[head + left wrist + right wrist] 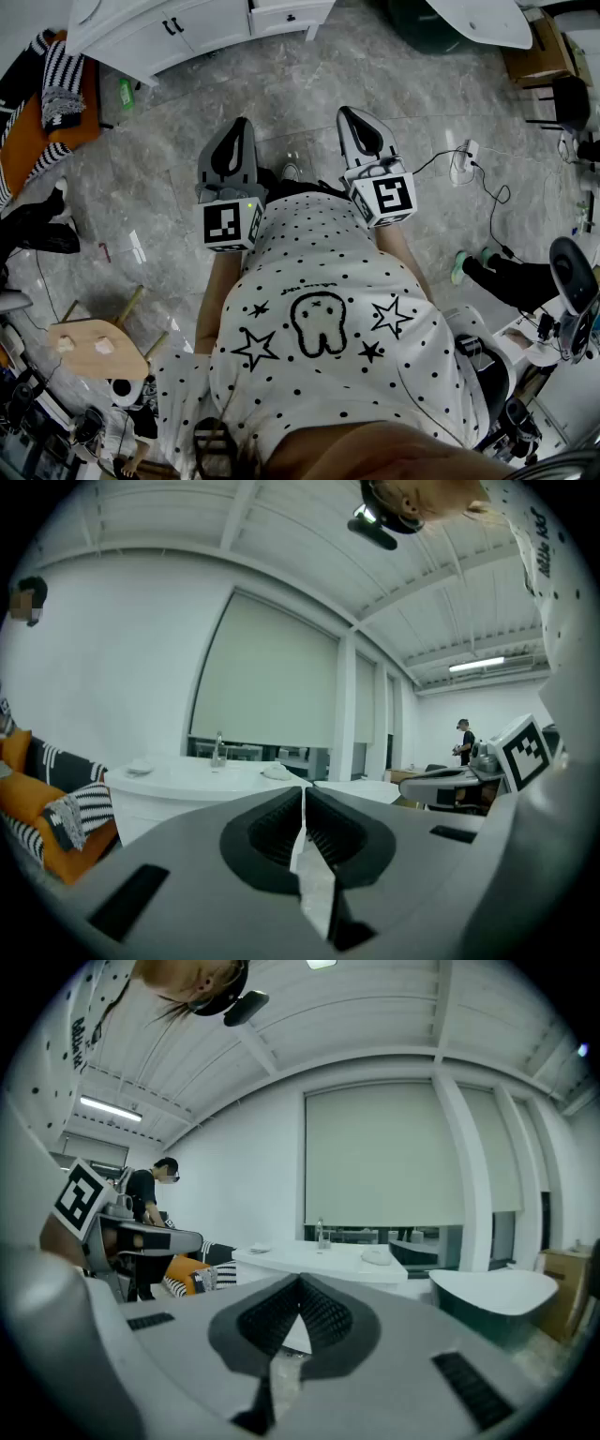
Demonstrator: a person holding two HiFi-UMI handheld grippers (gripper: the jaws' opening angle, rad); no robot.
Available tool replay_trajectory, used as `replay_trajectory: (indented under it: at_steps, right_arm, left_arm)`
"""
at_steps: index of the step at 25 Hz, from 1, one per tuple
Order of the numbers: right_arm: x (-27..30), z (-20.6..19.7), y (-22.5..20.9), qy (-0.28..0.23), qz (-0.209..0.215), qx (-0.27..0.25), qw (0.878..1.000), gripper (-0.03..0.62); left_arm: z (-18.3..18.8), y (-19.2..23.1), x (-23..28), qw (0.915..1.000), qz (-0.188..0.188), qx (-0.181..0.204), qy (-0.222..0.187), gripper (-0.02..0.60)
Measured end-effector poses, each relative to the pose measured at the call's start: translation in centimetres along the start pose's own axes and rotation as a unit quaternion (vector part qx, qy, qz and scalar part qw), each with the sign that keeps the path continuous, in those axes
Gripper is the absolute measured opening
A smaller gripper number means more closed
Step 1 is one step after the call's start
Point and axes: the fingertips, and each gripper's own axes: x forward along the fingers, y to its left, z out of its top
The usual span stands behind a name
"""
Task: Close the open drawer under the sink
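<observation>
Grey marbled floor [309,84] lies glossy and open between the tongs and the white cabinet [159,37]. Its drawer [289,16], flat-fronted with a dark handle, sits well ahead of the left tongs [241,127] and right tongs [350,114].

Left gripper view: ribbed black pads [270,832] are pressed together with nothing between them, and a rounded white table [187,778] stands beyond.

Right gripper view: the tongs are likewise closed on nothing, with the same table far ahead.

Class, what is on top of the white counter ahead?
A faucet, a dish and a white lump sit on the counter. The left gripper covers part of its near edge and front.
</observation>
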Motion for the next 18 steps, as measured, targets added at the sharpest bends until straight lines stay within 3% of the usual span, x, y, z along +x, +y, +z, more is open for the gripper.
replay_trajectory:
  at_steps: [6, 18]
  right_arm:
    - [-0.3, -0.3, -0.4, 0.002, -0.008, 0.003, 1.000, 0.014]
    - [-0.5, -0.4, 1.4, 0.008, 0.016, 0.012, 1.000, 0.014]
  left_arm:
    - [0.2, -0.5, 0.6, 0.9996, -0.008, 0.026, -0.009, 0.017]
    - [0.8, -1.2, 0.2, 0.9999, -0.008, 0.006, -0.011, 0.017]
